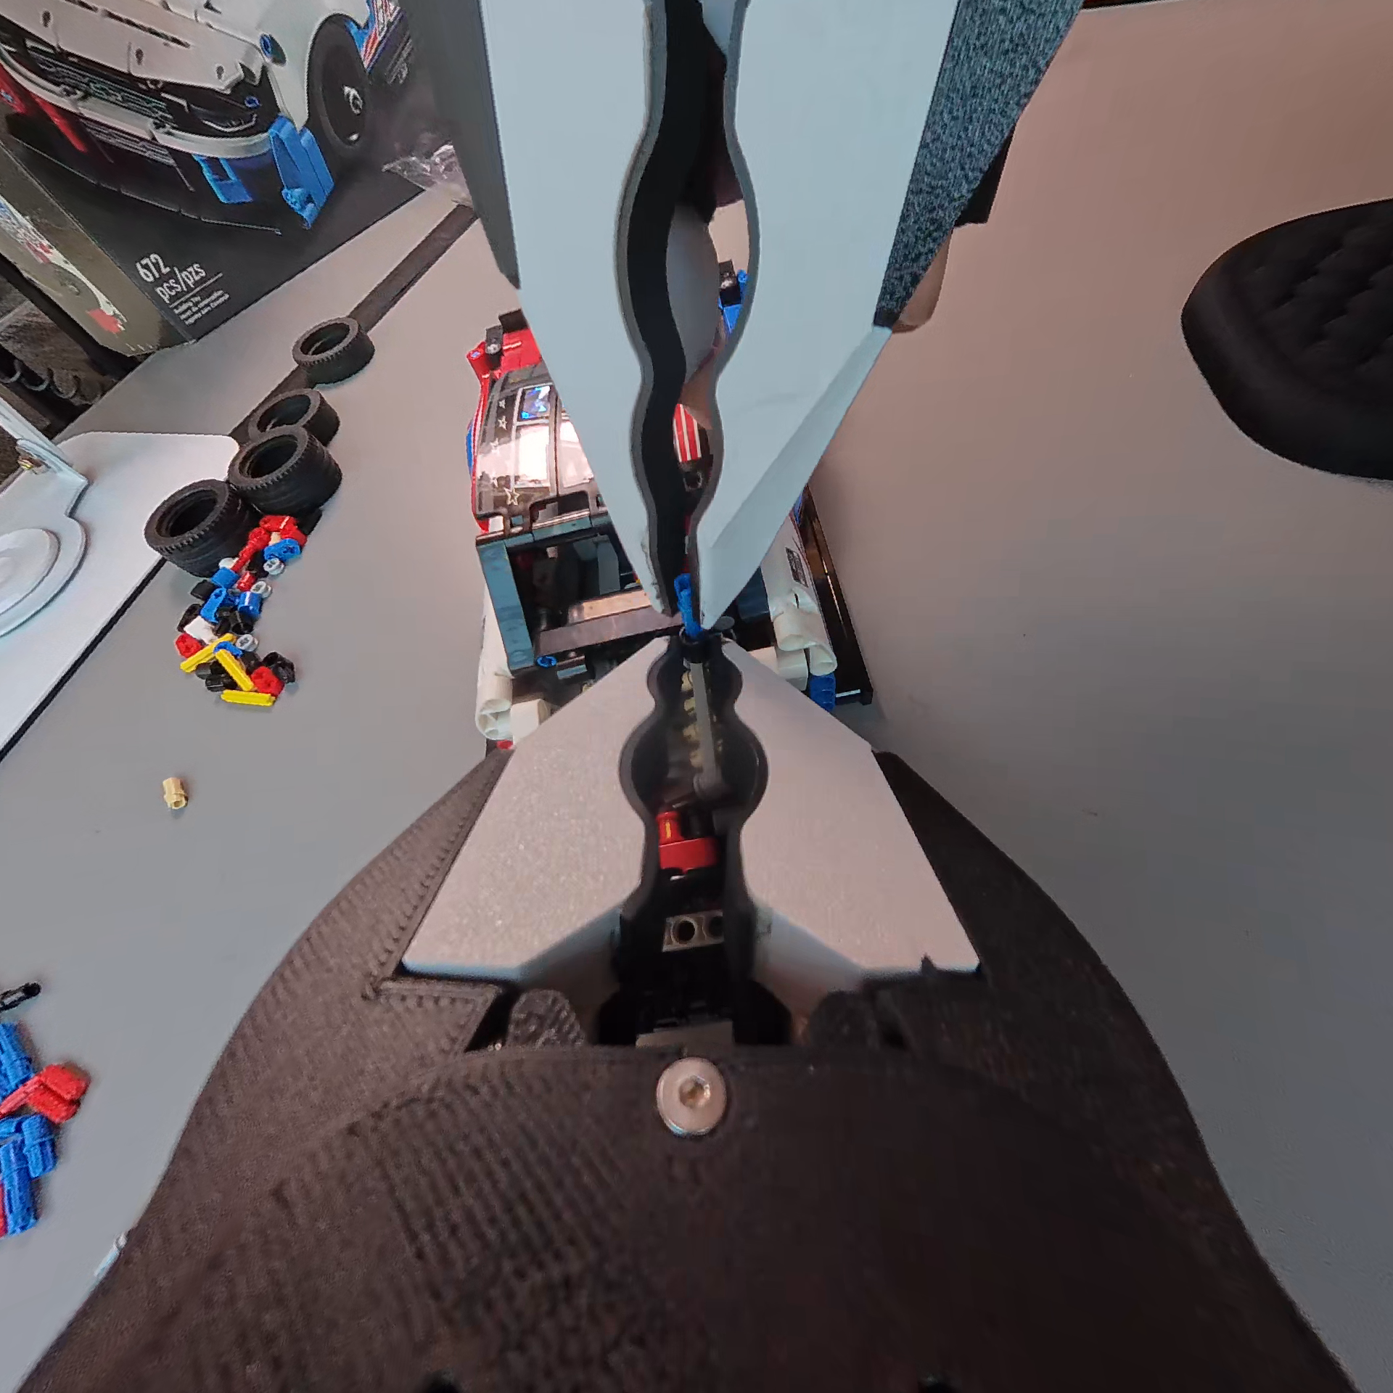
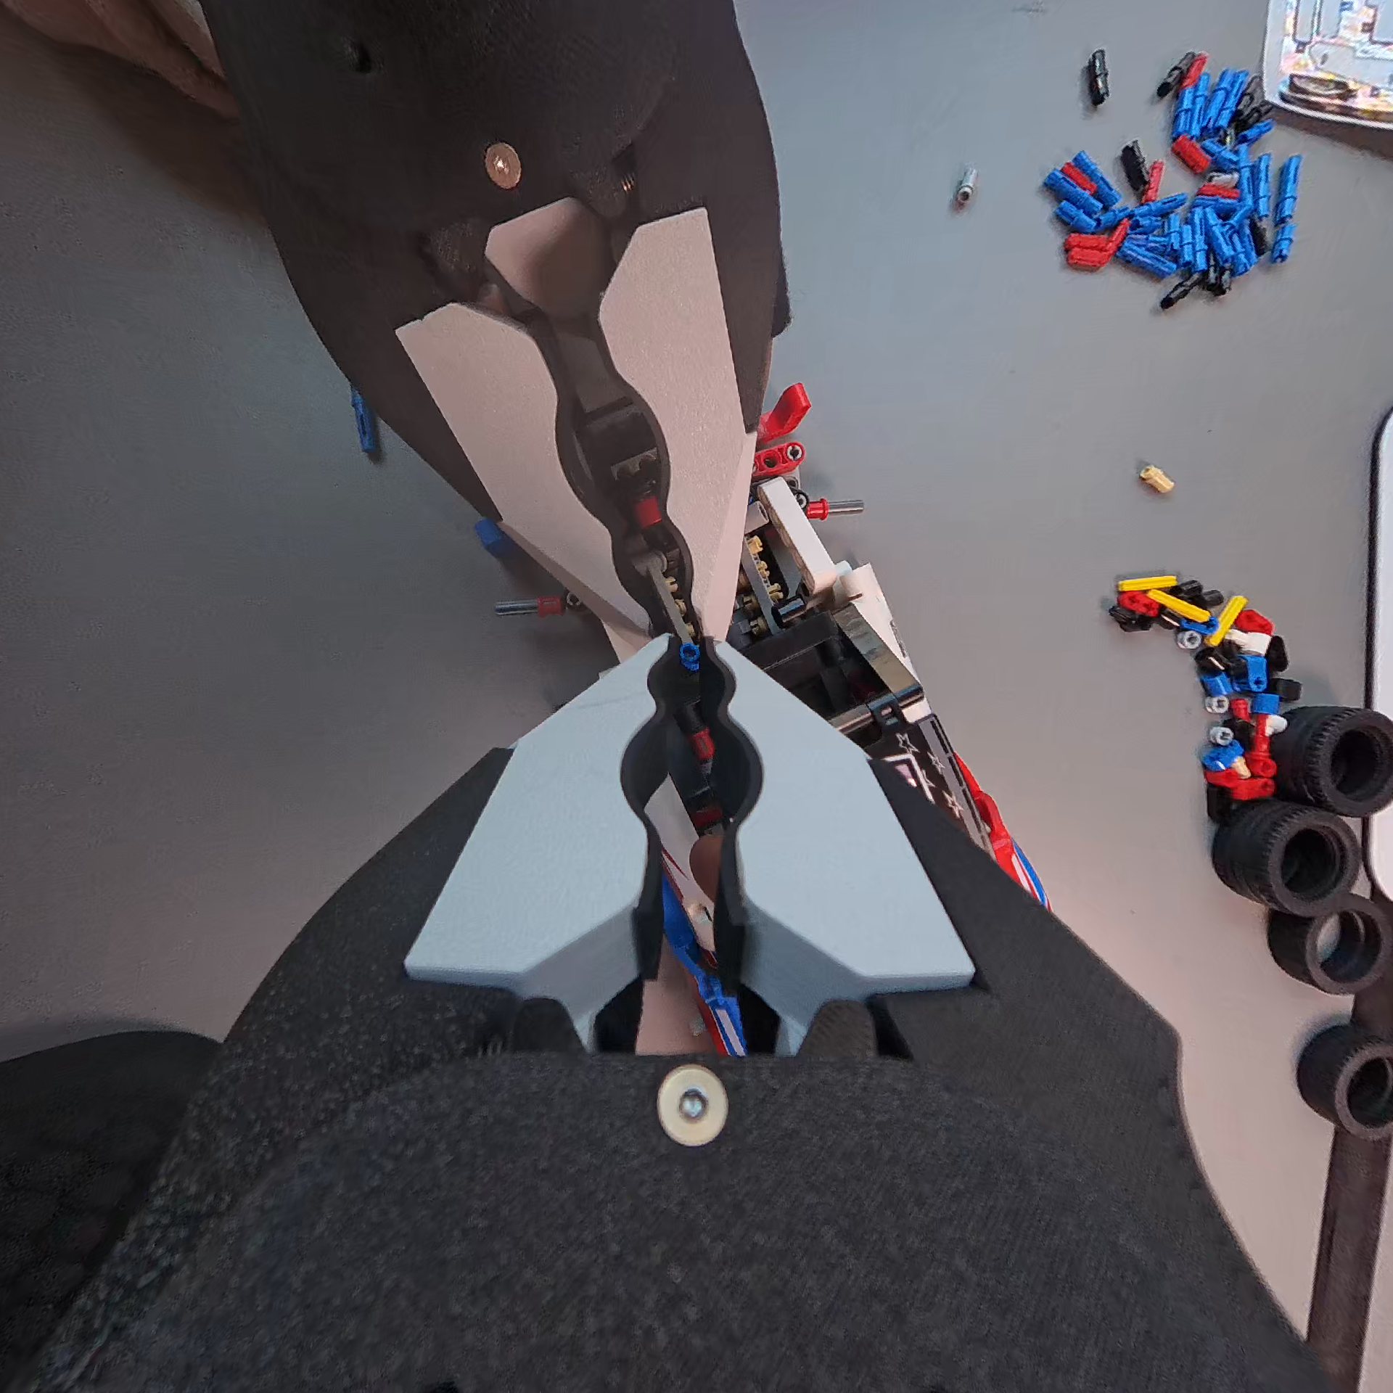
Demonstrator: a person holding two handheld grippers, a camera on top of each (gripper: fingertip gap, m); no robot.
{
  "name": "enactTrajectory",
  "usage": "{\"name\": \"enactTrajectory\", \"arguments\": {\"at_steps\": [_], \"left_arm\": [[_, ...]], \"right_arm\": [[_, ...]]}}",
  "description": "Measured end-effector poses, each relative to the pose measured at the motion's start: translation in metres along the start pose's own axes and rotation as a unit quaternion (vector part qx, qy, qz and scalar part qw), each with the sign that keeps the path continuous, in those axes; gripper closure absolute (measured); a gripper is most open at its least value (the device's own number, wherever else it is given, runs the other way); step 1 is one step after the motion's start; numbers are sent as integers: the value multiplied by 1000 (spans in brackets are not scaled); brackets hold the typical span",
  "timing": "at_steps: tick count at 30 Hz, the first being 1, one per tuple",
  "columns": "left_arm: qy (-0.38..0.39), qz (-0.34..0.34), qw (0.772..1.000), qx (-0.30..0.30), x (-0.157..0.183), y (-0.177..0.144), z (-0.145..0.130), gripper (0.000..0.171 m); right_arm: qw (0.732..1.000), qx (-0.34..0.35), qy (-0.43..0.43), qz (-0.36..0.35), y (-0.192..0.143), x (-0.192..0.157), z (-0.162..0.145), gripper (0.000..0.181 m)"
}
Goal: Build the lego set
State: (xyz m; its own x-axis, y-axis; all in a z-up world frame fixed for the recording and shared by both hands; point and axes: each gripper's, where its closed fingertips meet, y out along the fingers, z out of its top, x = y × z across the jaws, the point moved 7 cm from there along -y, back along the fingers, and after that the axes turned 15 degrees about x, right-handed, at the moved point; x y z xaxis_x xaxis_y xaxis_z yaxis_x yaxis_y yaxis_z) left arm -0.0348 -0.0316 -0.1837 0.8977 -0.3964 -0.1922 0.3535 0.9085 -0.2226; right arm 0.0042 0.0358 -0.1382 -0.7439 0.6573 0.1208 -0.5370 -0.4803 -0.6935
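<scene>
While both tools meet tip to tip above car model (image 2: 852, 648) on tabletop (image 2: 226, 377): left tool (image 1: 690, 641) clamped on grey beam subassembly (image 1: 697, 724), steadying it; right tool (image 2: 690, 652) pinching blue pin (image 2: 687, 654), apparently seating it into beam end. Tyres (image 2: 1334, 761), loose pin pile (image 2: 1198, 211) lie beside model, within reach.

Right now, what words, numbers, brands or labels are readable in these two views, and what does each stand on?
I do not quote writing; these things bear it.
Black set box, upper left in left wrist view: white print, legible.
Instruction booklet, top right in right wrist view: too blurred to read.
Car model: star-and-stripe stickers, no words visible.
Held grey bar and blue pin: no markings.
</scene>
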Motion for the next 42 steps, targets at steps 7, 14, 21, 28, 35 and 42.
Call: {"name": "enactTrajectory", "arguments": {"at_steps": [7, 14, 21, 28, 35, 42], "left_arm": [[9, 4, 1000, 6, -1, -1, -1, 167], [-3, -2, 1000, 2, -3, 0, -1, 167], [-41, -10, 999, -10, -6, 0, 0, 167], [-37, -1, 999, -5, -5, 1, -1, 167], [-47, -1, 999, 1, -6, 2, 0, 167], [-56, -4, 998, 2, -7, 2, 0, 167]], "right_arm": [[999, 9, 41, -8, 0, 3, -1, 179], [985, 47, 136, -98, 1, -3, -5, 180], [967, 87, 184, -152, 0, -8, -9, 180], [968, 74, 163, -179, 3, -10, -8, 180], [965, 92, 150, -194, 3, -12, -10, 179], [925, 206, 213, -239, -1, -21, -25, 180]]}}
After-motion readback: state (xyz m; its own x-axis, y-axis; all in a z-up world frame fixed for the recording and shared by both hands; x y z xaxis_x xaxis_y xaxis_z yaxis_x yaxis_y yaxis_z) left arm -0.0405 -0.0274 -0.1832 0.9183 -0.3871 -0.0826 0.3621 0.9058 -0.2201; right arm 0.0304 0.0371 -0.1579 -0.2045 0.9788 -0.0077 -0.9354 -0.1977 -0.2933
